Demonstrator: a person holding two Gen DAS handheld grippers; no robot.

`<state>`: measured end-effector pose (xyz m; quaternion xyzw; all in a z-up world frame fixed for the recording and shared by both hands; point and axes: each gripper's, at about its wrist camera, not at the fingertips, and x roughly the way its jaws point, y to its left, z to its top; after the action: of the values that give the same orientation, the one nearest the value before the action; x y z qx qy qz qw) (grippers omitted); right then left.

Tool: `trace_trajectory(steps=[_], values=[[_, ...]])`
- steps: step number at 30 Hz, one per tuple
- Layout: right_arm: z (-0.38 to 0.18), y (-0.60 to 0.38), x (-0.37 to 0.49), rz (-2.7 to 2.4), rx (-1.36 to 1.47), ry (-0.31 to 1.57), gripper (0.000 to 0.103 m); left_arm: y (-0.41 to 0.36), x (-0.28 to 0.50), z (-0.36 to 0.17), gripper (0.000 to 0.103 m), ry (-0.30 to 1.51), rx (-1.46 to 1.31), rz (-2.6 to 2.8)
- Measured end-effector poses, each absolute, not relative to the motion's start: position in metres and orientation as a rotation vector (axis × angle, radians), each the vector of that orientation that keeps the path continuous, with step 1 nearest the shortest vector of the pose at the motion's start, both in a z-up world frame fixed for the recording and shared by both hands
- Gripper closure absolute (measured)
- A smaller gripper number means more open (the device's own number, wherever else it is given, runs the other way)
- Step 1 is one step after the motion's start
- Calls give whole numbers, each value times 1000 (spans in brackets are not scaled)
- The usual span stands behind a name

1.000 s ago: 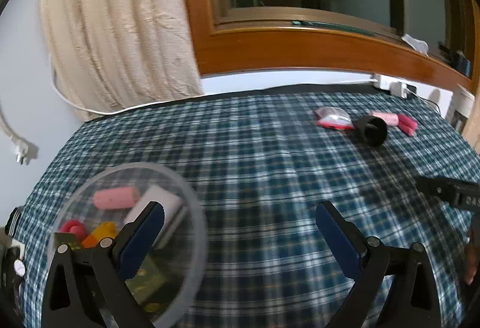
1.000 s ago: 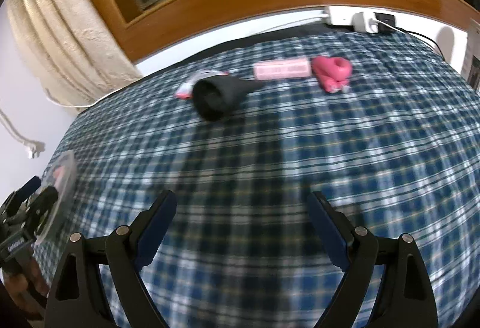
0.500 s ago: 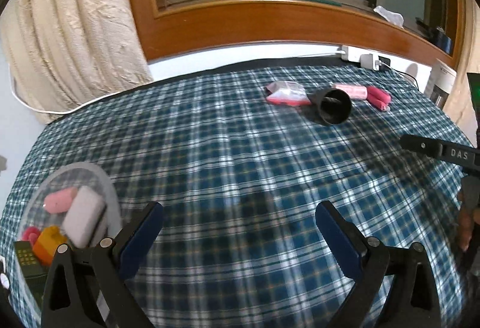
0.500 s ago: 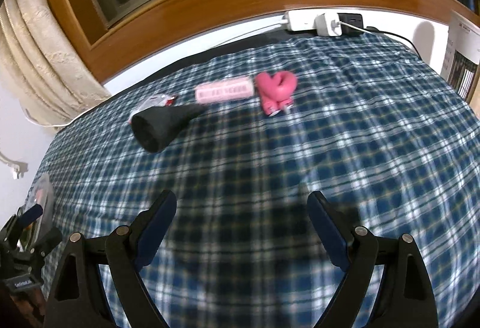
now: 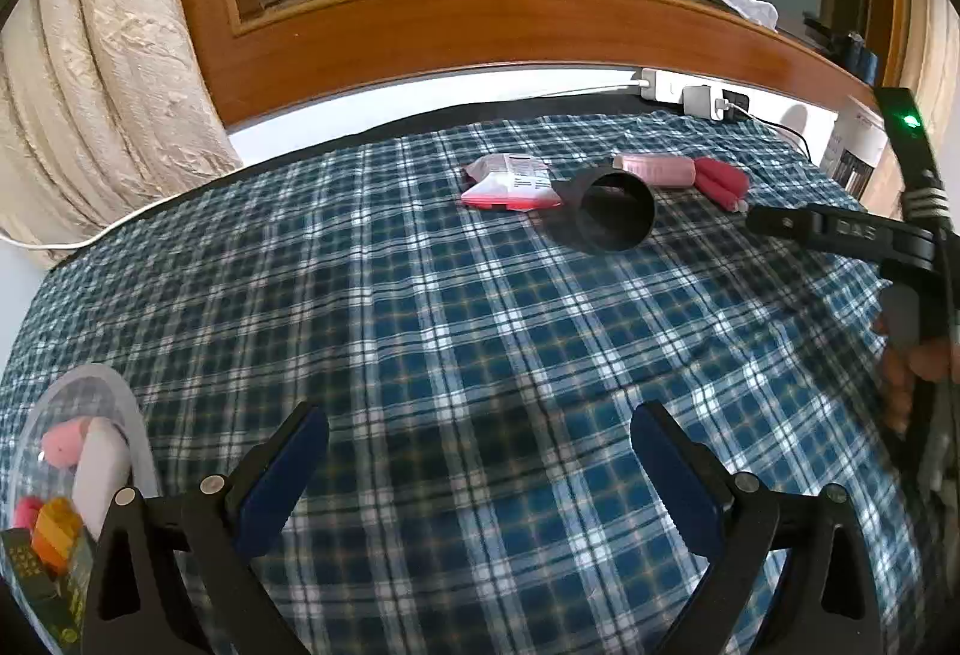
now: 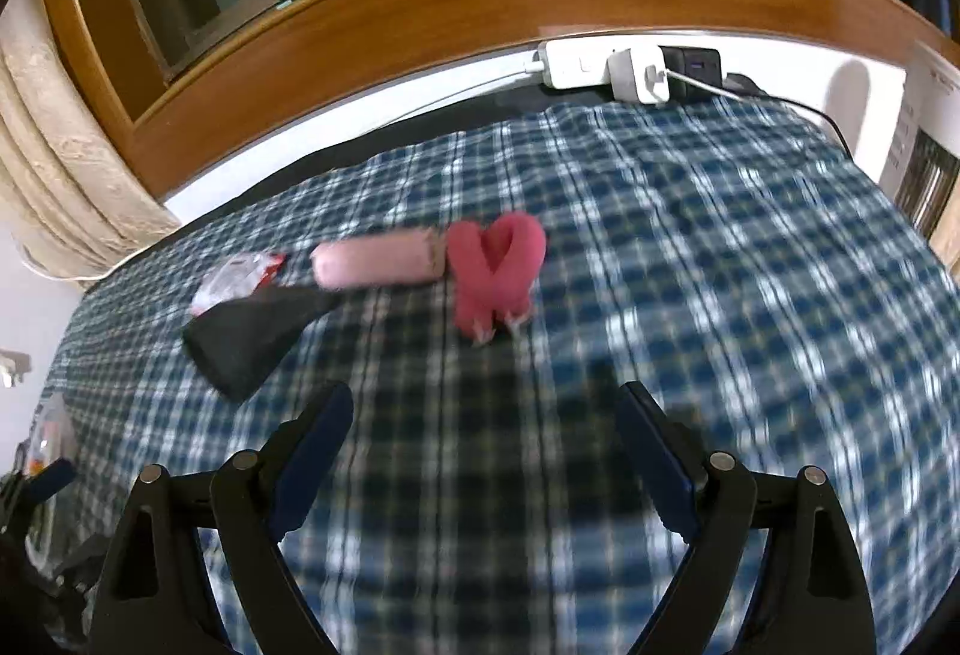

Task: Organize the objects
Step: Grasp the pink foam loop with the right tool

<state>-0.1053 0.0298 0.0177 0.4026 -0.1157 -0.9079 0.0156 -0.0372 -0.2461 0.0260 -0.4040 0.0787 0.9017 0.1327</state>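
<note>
Two blue-padded fingers of the left gripper [image 5: 479, 451] stand wide apart in the left wrist view, with nothing between them, above a bench draped in a blue plaid cloth [image 5: 450, 307]. At the lower left edge a clear round container [image 5: 126, 415] sits on the cloth and holds a pink piece [image 5: 60, 442], a white block [image 5: 102, 481], an orange brick [image 5: 54, 532] and a dark green item [image 5: 36, 577]. Well apart from it, toward the far side of the bench, lies a red and white packet [image 5: 510, 184]; just beside that is a black funnel [image 5: 612, 217] on its side, its wide mouth turned toward the camera. Behind the funnel rests a pink roll [image 5: 657, 170], touching a folded pink fabric piece [image 5: 723, 184]. At the right edge a hand [image 5: 918, 367] grips the handle of the right gripper [image 5: 840, 232], whose fingers cannot be judged from this angle. A white power strip [image 5: 660, 85] sits against the wall under a wooden window frame [image 5: 480, 25], and a cream curtain [image 5: 102, 73] hangs at left. In the right wrist view, which is blurred, the right gripper [image 6: 485, 418] also has its fingers spread and empty. Beyond them lie the black funnel [image 6: 252, 334], tilted with its wide end nearer, the packet [image 6: 231, 280] behind it, the pink roll [image 6: 378, 265], and the pink fabric piece [image 6: 495, 274] touching the roll's right end. The power strip [image 6: 576, 64] with plugged chargers lies at the far edge.
</note>
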Motion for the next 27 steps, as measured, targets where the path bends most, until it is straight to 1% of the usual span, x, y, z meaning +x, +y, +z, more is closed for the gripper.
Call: trace_trajectory(steps=[4, 14, 17, 19, 20, 22, 25, 27], values=[[15, 32, -127, -2817, 1274, -351, 13, -245, -43, 26, 1, 211, -1178, 2613], [9, 29, -161, -2854, 1325, -248, 14, -246, -60, 15, 1, 179, -1224, 2600], [7, 27, -165, -2869, 1341, -190, 23, -244, -63, 14, 1, 183, -1231, 2595], [5, 25, -166, -2874, 1344, -152, 34, -242, -64, 14, 1, 186, -1228, 2594], [5, 23, -166, -2878, 1345, -126, 38, -241, -65, 15, 1, 186, -1226, 2594], [5, 22, -166, -2880, 1346, -102, 51, -238, -67, 15, 1, 191, -1221, 2590], [7, 25, -165, -2875, 1339, -101, 59, -233, -69, 18, 1, 208, -1207, 2591], [8, 27, -162, -2867, 1334, -110, 59, -229, -72, 20, 1, 215, -1196, 2593]])
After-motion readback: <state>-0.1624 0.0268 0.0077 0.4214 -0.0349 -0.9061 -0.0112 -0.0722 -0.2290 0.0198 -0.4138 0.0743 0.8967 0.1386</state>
